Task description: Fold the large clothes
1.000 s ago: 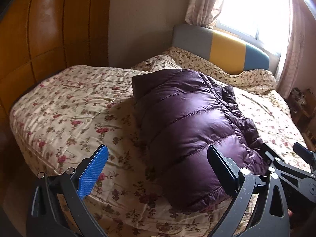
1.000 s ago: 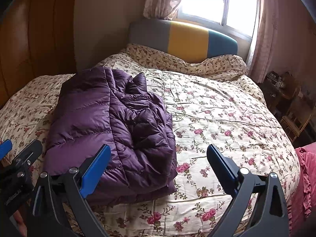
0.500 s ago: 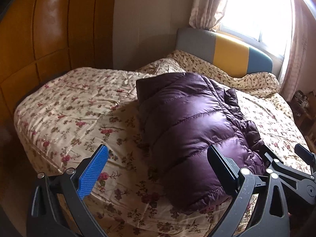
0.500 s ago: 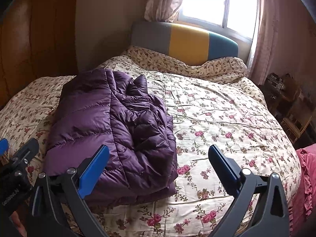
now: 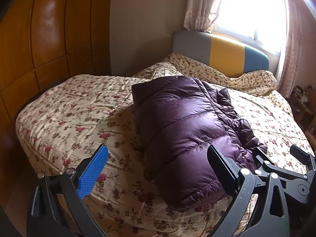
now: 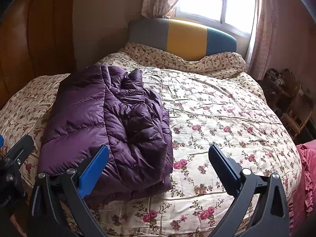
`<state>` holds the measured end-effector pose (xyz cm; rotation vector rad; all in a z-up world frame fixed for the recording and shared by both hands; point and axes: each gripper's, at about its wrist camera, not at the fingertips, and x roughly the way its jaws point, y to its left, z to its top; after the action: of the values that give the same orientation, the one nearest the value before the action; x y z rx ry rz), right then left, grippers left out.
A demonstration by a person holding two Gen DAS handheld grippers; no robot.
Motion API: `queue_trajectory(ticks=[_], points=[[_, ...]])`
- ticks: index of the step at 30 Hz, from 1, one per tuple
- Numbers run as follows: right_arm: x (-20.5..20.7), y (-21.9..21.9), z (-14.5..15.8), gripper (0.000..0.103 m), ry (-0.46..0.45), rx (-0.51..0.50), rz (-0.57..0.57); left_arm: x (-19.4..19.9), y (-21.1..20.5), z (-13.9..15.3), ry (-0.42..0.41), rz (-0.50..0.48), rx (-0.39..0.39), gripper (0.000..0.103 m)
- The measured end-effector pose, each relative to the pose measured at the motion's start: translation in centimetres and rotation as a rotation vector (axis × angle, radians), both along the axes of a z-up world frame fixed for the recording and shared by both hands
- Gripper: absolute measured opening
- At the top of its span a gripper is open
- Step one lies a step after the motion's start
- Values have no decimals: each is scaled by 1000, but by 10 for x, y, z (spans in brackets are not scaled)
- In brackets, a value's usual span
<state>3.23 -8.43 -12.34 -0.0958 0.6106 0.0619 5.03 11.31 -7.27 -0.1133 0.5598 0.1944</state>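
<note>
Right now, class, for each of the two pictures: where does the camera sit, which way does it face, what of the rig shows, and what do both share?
Left wrist: sits behind the open left gripper, faces the headboard over the bed's left part; the right gripper shows at its right edge.
Right wrist: sits behind the open right gripper, faces the window; part of the left gripper shows at the left edge.
Shared: folded purple jacket, floral quilt, headboard.

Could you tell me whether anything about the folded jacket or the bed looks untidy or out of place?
Mostly tidy. The purple quilted puffer jacket lies folded on the floral quilted bedspread, but its right half is bunched and wrinkled rather than flat. Both the left claw and right claw are open, holding nothing.
</note>
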Motion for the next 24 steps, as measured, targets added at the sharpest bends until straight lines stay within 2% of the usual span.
queue_trajectory(ticks=[24], points=[[-1,-2,0,100,-4,-3,-3,-8,-15,3,-12,-21,8,99]])
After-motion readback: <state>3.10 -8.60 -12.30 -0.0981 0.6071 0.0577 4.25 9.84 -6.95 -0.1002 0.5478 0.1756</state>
